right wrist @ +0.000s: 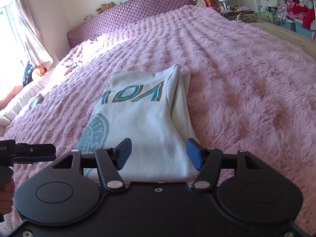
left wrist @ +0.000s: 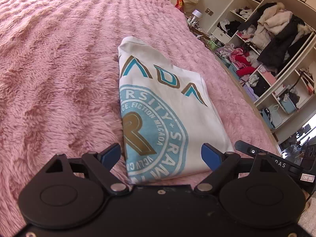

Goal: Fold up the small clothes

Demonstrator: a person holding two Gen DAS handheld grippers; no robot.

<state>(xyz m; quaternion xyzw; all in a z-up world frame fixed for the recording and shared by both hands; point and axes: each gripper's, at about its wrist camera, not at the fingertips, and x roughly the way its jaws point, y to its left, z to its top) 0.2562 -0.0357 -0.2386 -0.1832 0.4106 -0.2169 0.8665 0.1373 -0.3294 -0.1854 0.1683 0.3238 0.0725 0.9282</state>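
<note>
While the folded white cotton T-shirt [left wrist: 189, 118] with its blue round seal and gold letter print lies flat on the fluffy pink plush bedspread [left wrist: 59, 69], both grippers hang just above its near edge with nothing between their pads. In the left wrist view, the left gripper [left wrist: 161, 155] has its blue-padded black fingers [left wrist: 111, 153] spread wide, one over the bedspread just beside the shirt's folded side, the other over the shirt's white part near its corner; the pads press on nothing. At the right edge of that view the tip of the right gripper [left wrist: 248, 150] pokes in, just beside the shirt's near corner. In the right wrist view, the right gripper [right wrist: 158, 155] has its fingers [right wrist: 194, 155] parted to a middling gap, standing above the shirt's near hem and not clamping the cloth; the shirt [right wrist: 146, 118] runs away from the camera, a second layer showing along its right fold. At the left edge of this view the left gripper [right wrist: 35, 152] appears side-on, with the person's hand [right wrist: 7, 195] around its grip. Beyond the bed stand a quilted purple headboard [right wrist: 138, 11] with a small brown teddy bear [right wrist: 105, 7] on top, and open white wardrobe shelves [left wrist: 272, 45] crowded with clothes and coats.
</note>
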